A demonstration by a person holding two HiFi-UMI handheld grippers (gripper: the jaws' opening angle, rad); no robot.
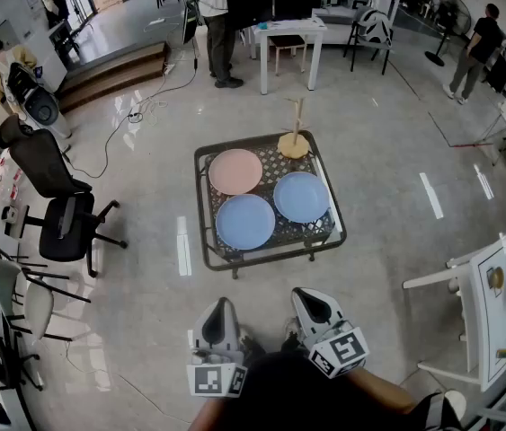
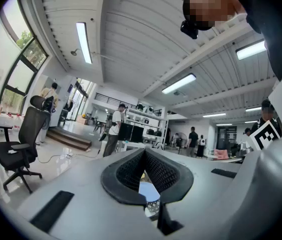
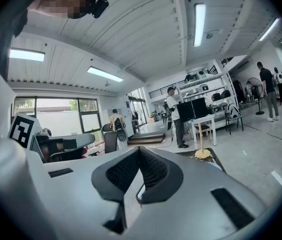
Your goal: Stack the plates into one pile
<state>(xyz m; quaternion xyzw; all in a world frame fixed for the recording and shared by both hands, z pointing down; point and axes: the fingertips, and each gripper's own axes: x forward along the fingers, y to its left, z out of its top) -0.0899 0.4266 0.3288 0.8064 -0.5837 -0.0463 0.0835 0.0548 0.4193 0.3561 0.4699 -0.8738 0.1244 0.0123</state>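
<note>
Plates (image 1: 245, 221), round, smooth (two blue, one pink), mesh-topped table (image 1: 273, 162)

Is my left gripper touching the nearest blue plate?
Apart. The head view shows the left gripper near the person's body, with open floor between it and the table holding the blue plate.

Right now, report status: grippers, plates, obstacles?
Left gripper, right gripper shut, empty, short of table. Pink plate, front blue plate, right blue plate unstacked. Wooden stand at far edge.
</note>
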